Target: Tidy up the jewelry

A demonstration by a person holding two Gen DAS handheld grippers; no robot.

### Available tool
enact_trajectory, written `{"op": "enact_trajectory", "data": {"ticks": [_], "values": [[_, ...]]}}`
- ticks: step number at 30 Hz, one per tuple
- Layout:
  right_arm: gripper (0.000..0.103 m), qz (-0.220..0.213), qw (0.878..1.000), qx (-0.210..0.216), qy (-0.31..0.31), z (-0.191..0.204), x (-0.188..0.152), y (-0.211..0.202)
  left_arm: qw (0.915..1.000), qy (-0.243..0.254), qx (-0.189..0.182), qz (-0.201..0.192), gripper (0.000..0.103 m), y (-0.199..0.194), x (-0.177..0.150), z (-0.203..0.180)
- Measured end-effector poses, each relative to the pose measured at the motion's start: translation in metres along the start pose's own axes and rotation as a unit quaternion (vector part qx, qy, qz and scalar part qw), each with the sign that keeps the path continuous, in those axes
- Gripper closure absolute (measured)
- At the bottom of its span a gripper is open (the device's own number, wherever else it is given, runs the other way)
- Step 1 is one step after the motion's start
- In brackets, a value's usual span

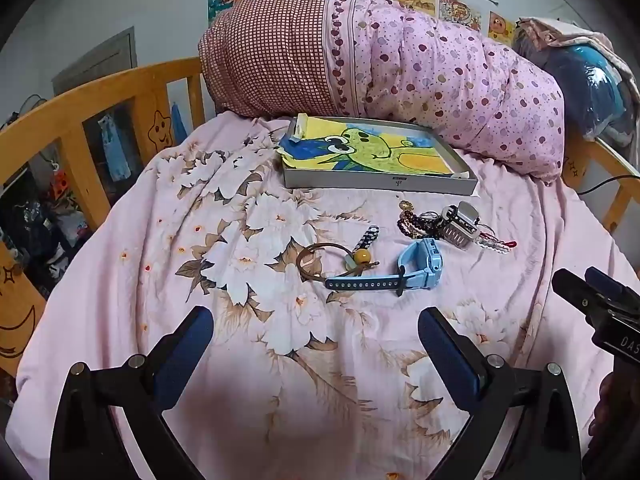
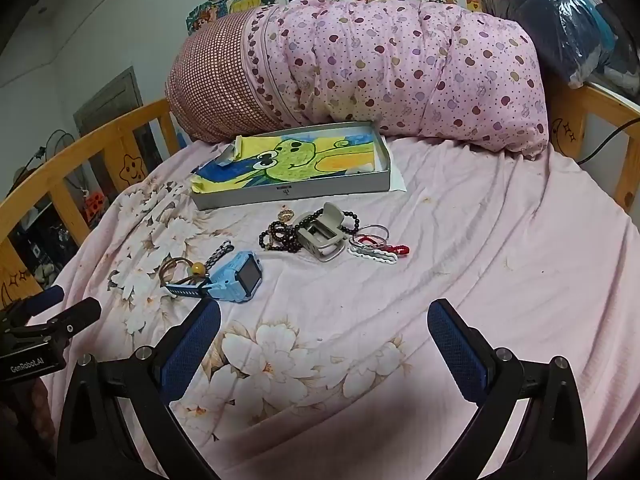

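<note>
Left wrist view showed both our claws spread wide and empty: the left gripper (image 1: 316,330) hung over the floral sheet (image 1: 248,380), the right gripper (image 2: 324,322) likewise. Taking the shallow grey box (image 1: 376,184) as landmark, left to right in front of it lay a brown cord with a yellow bead (image 1: 362,257), a blue watch (image 1: 418,266) and a dark bead string (image 1: 416,226) tangled round a grey clip (image 1: 460,226). We judged everything light; the cord limp, the beads slippery. The watch's stiff case seemed the surest hold.

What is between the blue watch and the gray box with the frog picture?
Only bare flowered sheet. Both views show nothing between the blue watch and the gray box.
</note>
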State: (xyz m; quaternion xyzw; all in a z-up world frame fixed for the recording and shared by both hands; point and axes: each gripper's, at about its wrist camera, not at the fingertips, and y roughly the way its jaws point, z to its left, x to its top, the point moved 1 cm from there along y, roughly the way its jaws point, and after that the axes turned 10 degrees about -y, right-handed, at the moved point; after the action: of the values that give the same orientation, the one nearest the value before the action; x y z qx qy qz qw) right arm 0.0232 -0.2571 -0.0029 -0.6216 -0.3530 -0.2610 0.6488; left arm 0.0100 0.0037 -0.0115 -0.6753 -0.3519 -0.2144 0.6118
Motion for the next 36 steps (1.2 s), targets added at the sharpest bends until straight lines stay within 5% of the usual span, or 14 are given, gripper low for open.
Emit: {"op": "enact_trajectory", "data": {"ticks": [36], "values": [[0.001, 0.0, 1.0, 0.0, 0.005, -0.003, -0.0005, 0.0009, 1.0, -0.002, -0.002, 0.002, 0.0, -0.0011, -0.0039, -0.0017]]}}
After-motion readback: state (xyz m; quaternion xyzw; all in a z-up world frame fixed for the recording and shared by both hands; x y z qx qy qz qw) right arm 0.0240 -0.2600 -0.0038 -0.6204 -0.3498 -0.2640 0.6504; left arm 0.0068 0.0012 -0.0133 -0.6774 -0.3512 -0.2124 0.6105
